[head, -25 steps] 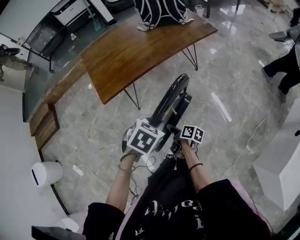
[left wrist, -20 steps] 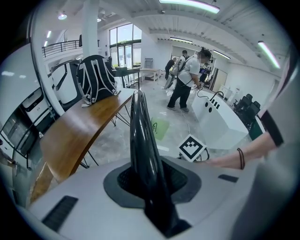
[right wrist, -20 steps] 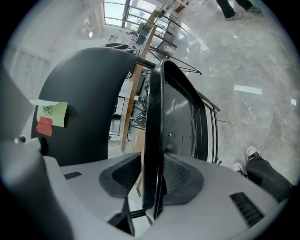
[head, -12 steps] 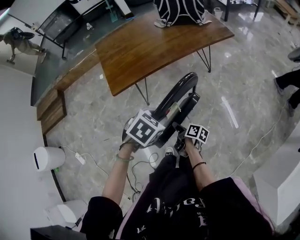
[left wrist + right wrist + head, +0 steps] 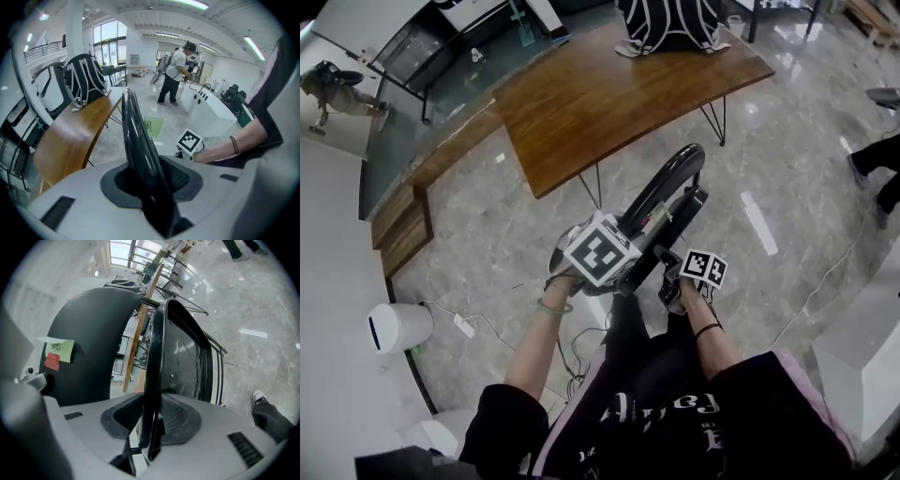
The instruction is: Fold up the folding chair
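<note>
No word or number can be read for certain. White lettering runs across the person's black clothing in the head view, upside down and too warped to spell out. A green note stuck on the folding chair carries a dark, illegible scribble. The red note touching its lower edge looks blank. The left marker cube and the right marker cube show only black-and-white square patterns.

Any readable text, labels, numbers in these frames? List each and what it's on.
Green sticky note on the folding chair: dark handwritten scrawl, unreadable.
Red tag just below it: no writing visible.
Person's black top: white lettering, upside down and creased, unreadable.
Larger marker cube and smaller marker cube: square patterns only, no words.
</note>
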`<state>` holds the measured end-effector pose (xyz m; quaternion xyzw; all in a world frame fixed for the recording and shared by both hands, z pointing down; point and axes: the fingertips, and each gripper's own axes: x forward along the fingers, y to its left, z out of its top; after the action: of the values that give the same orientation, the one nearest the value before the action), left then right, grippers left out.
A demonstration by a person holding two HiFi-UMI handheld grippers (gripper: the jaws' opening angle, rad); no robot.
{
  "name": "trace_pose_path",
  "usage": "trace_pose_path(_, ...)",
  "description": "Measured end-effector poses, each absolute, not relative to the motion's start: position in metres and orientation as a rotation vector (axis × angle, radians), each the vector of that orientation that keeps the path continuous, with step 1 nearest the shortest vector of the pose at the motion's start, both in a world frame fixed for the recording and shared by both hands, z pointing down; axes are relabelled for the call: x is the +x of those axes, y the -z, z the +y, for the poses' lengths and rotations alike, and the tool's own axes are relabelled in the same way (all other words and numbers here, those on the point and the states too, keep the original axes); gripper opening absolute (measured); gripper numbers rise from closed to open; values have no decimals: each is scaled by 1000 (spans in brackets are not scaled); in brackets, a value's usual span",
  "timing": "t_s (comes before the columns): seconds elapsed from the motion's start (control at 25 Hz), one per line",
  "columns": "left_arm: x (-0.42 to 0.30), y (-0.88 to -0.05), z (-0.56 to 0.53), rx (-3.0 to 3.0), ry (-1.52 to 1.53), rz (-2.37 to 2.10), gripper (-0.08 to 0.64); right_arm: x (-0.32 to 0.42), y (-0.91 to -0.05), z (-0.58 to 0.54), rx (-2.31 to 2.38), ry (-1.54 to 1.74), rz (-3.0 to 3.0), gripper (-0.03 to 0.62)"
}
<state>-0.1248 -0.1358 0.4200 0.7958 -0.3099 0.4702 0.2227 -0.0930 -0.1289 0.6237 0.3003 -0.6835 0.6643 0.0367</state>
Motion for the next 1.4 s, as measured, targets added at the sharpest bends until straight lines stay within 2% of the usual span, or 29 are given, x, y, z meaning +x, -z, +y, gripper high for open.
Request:
trace_pose_path(0.08, -136, -421, -142, 2240, -1315, -811, 125, -103, -623, -133, 976, -2056, -2091, 123)
trace_pose_path(0.48, -205, -419, -174, 2292, -1280, -685, 144, -158, -619, -164, 1198, -2136, -2099, 109)
trace_pose_path(0.92, -251, -422, -219, 2389, -1349, -494, 144, -204, -620, -198, 1361, -2173, -2053, 107)
trace_pose_path(1.4, -309, -432, -271, 2395, -1292, -474, 143, -252, -627, -236, 1353, -2069, -2057, 107)
